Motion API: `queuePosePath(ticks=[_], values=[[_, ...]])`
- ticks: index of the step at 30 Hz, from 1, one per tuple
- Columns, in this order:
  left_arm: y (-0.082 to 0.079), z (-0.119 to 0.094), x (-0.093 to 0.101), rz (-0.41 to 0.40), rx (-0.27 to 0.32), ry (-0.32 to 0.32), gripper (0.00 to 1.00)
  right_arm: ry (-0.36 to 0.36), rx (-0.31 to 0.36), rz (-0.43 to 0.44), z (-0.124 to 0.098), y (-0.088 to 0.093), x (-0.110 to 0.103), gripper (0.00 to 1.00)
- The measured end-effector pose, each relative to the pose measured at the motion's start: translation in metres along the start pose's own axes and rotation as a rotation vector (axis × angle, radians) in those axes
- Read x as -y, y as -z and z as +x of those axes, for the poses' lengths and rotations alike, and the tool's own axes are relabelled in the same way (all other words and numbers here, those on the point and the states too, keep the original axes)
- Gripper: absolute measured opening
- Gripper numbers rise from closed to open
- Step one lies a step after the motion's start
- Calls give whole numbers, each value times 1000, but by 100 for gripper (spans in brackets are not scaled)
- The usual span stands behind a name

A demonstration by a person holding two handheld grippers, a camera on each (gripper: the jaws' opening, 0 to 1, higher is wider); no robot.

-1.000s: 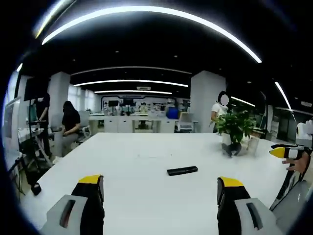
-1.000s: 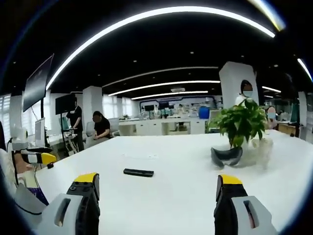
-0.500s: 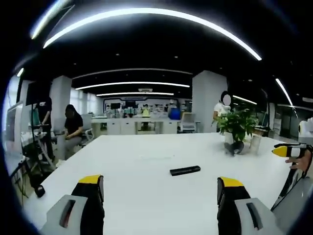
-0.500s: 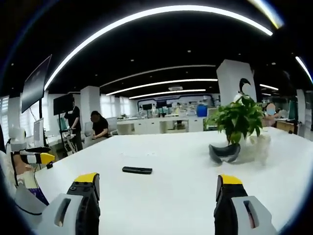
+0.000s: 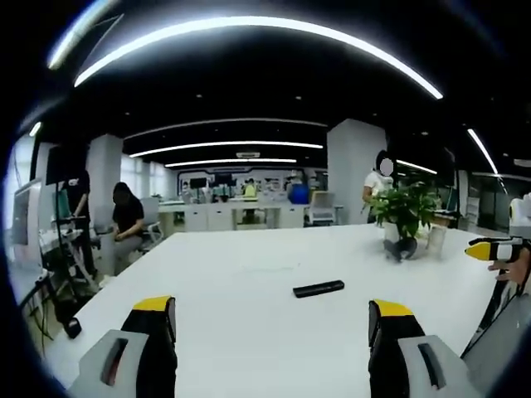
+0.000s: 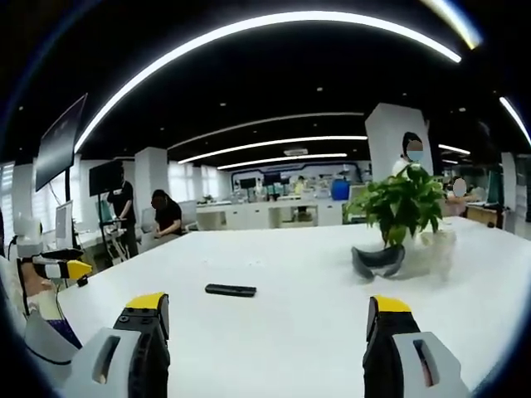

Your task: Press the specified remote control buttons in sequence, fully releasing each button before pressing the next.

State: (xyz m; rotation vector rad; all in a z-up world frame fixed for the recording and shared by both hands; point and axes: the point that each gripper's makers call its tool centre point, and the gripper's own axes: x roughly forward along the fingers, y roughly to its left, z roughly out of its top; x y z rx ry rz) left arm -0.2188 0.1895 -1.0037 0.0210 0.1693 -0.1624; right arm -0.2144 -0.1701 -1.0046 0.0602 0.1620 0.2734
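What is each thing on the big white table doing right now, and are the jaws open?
remote control: lying flat on the table, untouched.
left gripper: jaws open, empty, short of the remote.
right gripper: jaws open, empty.
potted plant: upright at the far side.
white table: bare around the remote.

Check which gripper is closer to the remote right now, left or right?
Hard to call: the remote lies well ahead of both the left gripper and right gripper, neither touching it.

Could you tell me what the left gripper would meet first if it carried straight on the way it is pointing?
Probably the bare white table first. The left gripper has open, empty jaws, and the black remote lies further ahead, slightly right of centre. Depth is hard to judge, so it might pass beside the remote.
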Motion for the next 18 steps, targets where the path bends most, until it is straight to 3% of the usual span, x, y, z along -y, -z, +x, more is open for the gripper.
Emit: queuePosePath(ticks=[18], values=[[0,0,6,5,1,8,99,9,-1,-8,-2,0,4,99]])
